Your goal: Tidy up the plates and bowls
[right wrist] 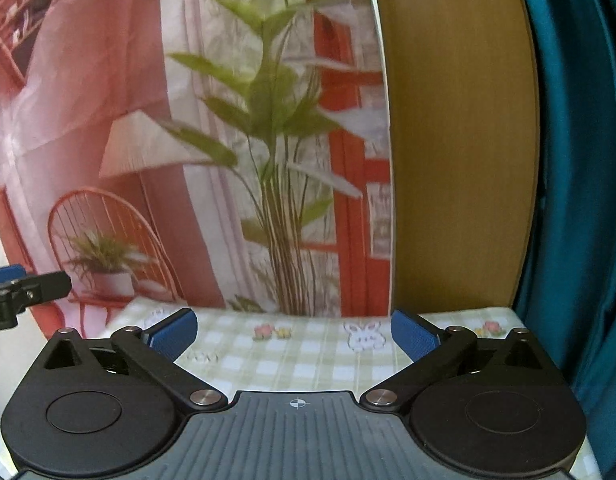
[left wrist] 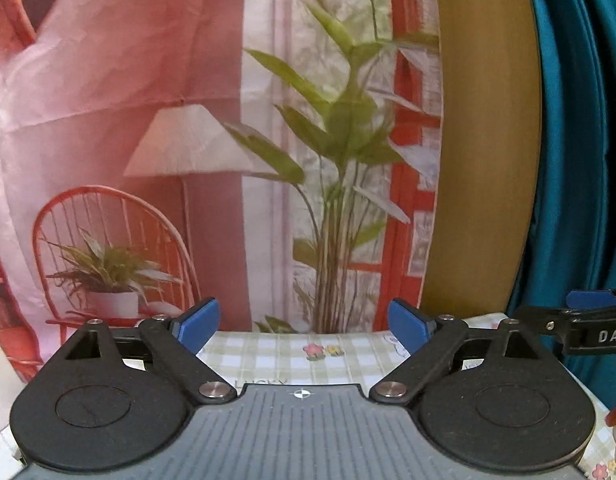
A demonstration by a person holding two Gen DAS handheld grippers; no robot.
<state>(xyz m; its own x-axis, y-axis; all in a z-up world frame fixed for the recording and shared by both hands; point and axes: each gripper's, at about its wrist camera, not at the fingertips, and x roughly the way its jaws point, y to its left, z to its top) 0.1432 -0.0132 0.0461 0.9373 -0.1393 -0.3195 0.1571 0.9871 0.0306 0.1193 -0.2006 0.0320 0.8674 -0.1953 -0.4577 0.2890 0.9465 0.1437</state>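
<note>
Both grippers wide, empty: left gripper (left wrist: 304, 326), right gripper (right wrist: 294, 334). I see no plates or bowls in either view, only checked tablecloth (right wrist: 308, 356). My guess: crockery rigid, slick, breakable; I'd pinch at rim. Legible: "DAS" on other gripper, "LUCKY" on cloth.

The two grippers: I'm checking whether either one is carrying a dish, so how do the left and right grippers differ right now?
Little differs. The left gripper frames a flower print on the checked tablecloth; the right gripper frames a flower and a rabbit print. The left one faces the plant backdrop; the right one sits nearer the wooden panel. Shared: both have blue pads, stand wide open, and hold nothing. No plate or bowl is visible.
</note>
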